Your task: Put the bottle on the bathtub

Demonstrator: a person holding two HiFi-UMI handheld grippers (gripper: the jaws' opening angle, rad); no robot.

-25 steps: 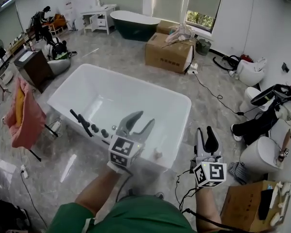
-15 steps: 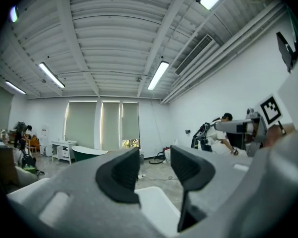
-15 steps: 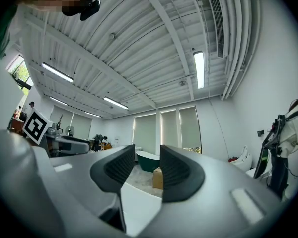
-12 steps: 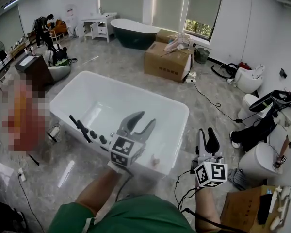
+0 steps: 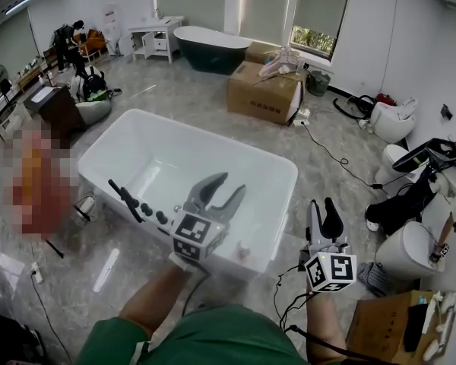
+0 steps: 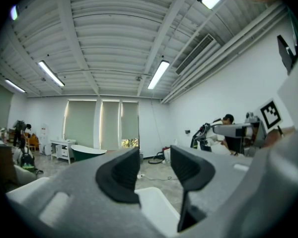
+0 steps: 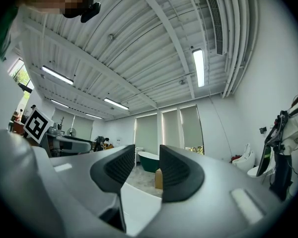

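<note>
A large white bathtub [image 5: 285,166] fills the middle of the head view. On its near rim stands a small pale pinkish bottle [image 5: 243,248], free of both grippers. My left gripper [image 5: 232,183] hovers above that near rim, just left of the bottle, with its jaws spread and nothing between them. In the left gripper view, the left gripper [image 6: 154,160] frames only the far room. My right gripper [image 5: 320,204] is over the floor, right of the tub's corner, and holds nothing. In the right gripper view, the right gripper [image 7: 147,157] shows a narrow gap.
A black tap [image 5: 126,196] and knobs [image 5: 153,213] sit on the tub's near-left rim. Cardboard boxes [image 5: 264,90] and a dark green tub [image 5: 209,46] stand behind. Toilets [image 5: 414,242] and a box [image 5: 387,322] are at right, cables [image 5: 330,154] cross the floor.
The head view has shifted slightly. Both grippers stay where they were, and the bottle still stands on the rim.
</note>
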